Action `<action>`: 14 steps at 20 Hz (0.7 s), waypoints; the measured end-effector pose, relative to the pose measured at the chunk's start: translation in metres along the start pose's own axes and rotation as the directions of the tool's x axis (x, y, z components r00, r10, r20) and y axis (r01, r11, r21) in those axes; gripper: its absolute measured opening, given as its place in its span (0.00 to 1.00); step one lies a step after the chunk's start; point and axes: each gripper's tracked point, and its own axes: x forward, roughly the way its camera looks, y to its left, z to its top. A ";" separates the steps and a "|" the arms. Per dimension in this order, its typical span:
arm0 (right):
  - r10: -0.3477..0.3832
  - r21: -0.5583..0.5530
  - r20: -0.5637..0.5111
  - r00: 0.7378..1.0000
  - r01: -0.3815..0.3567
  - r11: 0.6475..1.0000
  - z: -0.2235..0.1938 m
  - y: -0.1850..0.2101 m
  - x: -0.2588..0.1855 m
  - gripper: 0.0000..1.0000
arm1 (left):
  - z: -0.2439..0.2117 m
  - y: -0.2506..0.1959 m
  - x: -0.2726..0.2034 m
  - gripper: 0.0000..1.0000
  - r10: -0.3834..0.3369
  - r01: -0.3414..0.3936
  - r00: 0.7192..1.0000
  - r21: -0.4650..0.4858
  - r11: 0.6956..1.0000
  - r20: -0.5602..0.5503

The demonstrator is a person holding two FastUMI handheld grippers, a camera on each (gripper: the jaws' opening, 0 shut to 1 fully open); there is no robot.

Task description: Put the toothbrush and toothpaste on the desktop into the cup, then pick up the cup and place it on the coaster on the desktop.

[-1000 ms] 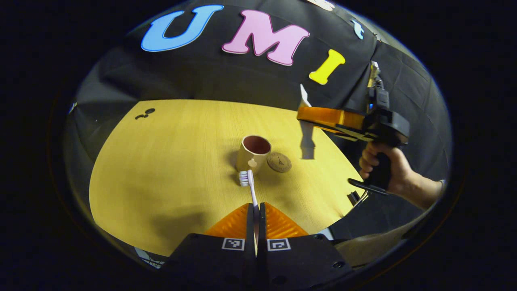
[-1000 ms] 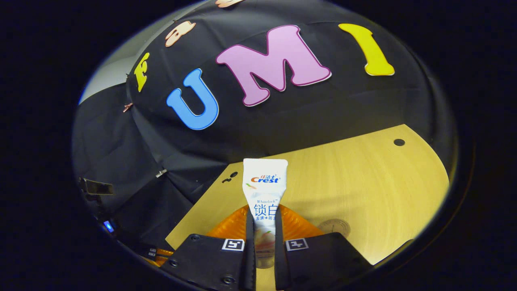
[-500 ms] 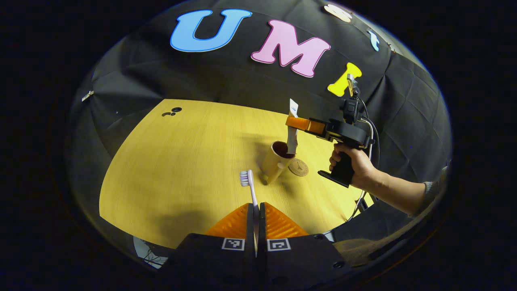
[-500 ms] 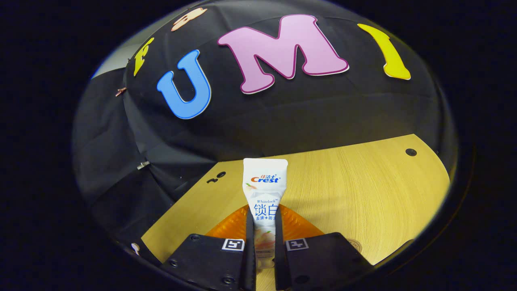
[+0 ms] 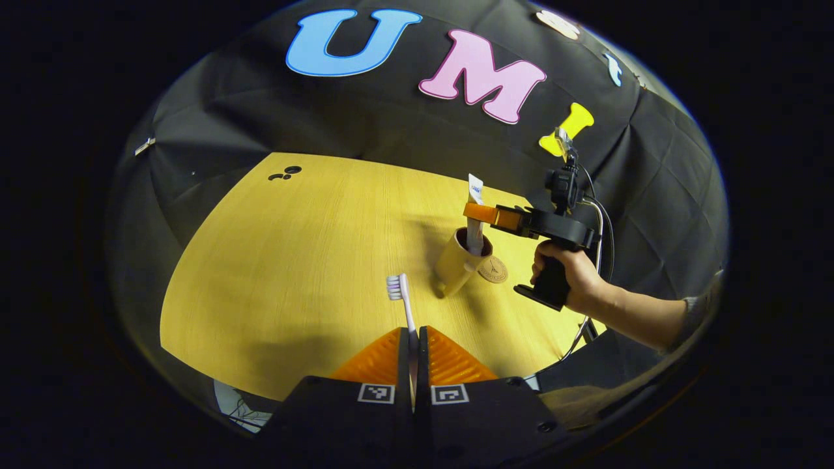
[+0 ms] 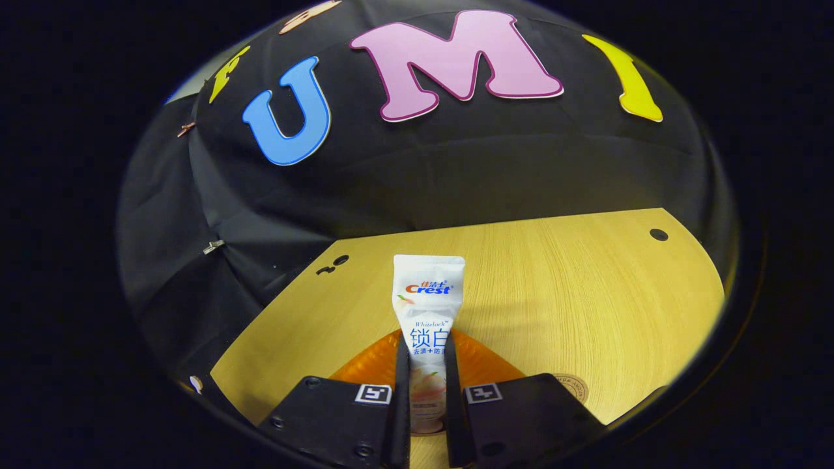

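Both views are sharp, with strong fisheye bending that curves the desk [image 5: 293, 260] edges and darkens toward the rim. Light falls from above, bright on the desk's middle. The cup [image 5: 456, 264] casts a soft shadow toward the far edge.

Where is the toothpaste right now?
In the left gripper view the toothpaste stands upright, right of centre, its lower end inside the cup beside the coaster, pinched by the right hand-held gripper.

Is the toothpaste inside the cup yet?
Partly: the toothpaste stands upright with its lower end inside the cup, gripped by the right gripper.
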 end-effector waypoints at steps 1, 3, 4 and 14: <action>0.001 -0.004 -0.003 1.000 -0.001 1.000 -0.001 0.002 -0.003 0.26 | 0.000 -0.001 -0.001 0.06 -0.001 0.001 1.000 -0.002 1.000 0.003; 0.004 -0.002 -0.017 1.000 -0.004 1.000 -0.007 0.004 -0.008 0.28 | 0.000 -0.004 -0.003 0.06 -0.002 0.002 1.000 -0.006 1.000 0.006; 0.006 -0.001 -0.027 1.000 -0.006 1.000 -0.011 0.005 -0.009 0.17 | 0.000 -0.005 -0.004 0.06 -0.002 0.002 1.000 -0.007 1.000 0.010; 0.034 0.017 -0.133 0.991 -0.032 0.999 -0.042 0.015 -0.042 0.38 | -0.004 -0.026 -0.023 0.06 0.001 0.000 0.999 -0.047 0.999 0.035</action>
